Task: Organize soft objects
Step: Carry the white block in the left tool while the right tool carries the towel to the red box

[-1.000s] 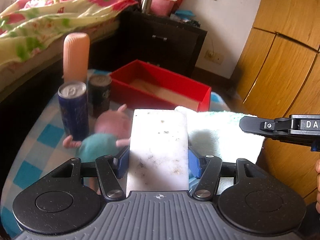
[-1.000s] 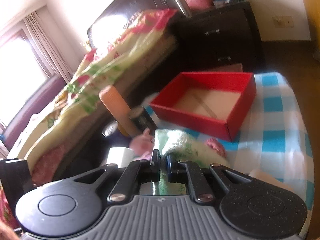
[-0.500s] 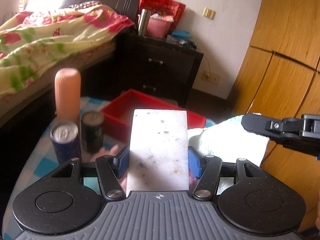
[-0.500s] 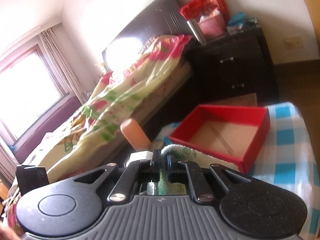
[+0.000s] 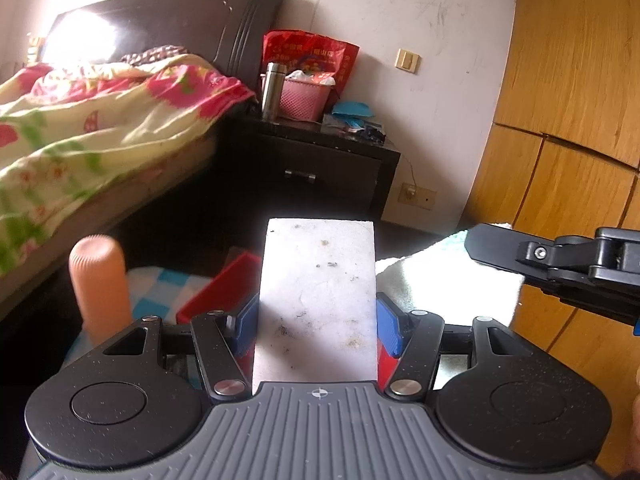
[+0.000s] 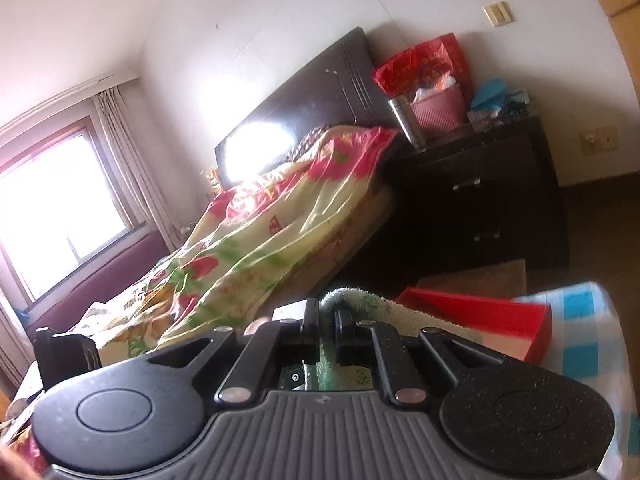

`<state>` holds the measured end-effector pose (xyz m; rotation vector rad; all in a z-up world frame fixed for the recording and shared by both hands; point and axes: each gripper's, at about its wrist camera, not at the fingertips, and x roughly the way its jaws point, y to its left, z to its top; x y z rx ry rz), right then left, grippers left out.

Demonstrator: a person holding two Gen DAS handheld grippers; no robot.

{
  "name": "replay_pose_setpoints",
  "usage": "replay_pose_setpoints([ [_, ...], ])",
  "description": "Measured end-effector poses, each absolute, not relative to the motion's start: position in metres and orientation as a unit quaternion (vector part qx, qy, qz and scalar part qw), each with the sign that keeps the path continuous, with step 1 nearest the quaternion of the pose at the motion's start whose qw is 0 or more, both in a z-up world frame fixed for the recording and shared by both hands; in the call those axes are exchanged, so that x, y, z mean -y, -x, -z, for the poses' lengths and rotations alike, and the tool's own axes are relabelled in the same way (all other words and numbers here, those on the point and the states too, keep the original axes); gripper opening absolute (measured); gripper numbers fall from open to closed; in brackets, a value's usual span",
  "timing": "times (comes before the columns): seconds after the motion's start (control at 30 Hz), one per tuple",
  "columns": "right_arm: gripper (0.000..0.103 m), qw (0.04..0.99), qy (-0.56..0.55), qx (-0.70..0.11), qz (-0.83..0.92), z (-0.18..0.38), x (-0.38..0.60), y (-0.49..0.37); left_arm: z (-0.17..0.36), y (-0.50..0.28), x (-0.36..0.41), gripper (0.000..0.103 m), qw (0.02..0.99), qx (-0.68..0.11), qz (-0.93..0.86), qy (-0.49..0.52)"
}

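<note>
Jaws gripped both soft things above the red open-topped cardboard box (image 6: 500,322).
Left gripper (image 5: 316,320) clamped a white rectangular sponge block (image 5: 318,300); right gripper (image 6: 327,324), pressed together, pinched a white-green terry towel (image 6: 400,316). The towel's hanging slack might have snagged the box rim or toppled the peach ribbed cylinder (image 5: 100,284). Box contents were hidden.

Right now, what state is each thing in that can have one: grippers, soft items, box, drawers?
left gripper: shut on the white sponge block, held off the table.
right gripper: shut on the green-and-white towel.
red box: open; inside hidden.
nightstand drawers: closed.
</note>
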<state>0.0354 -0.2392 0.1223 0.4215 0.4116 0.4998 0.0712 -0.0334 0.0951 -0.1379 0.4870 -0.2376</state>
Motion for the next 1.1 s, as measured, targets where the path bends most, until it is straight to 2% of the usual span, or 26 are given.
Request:
replay_pose_setpoints([
  [0.4,0.0,0.938,-0.187,-0.216,-0.198,-0.094,0.239,-0.113,-0.071,-0.148,0.051,0.059,0.963,-0.248,0.097,0.05],
  [0.93,0.0,0.926,-0.18,-0.307,-0.128,-0.015,0.257,-0.184,-0.003,-0.21,0.055,0.06,0.945,-0.322,0.06,0.018],
  [1.1,0.0,0.923,-0.174,-0.321,-0.123,-0.002,0.253,-0.194,0.004,-0.215,0.055,0.069,0.941,-0.333,0.059,0.009],
])
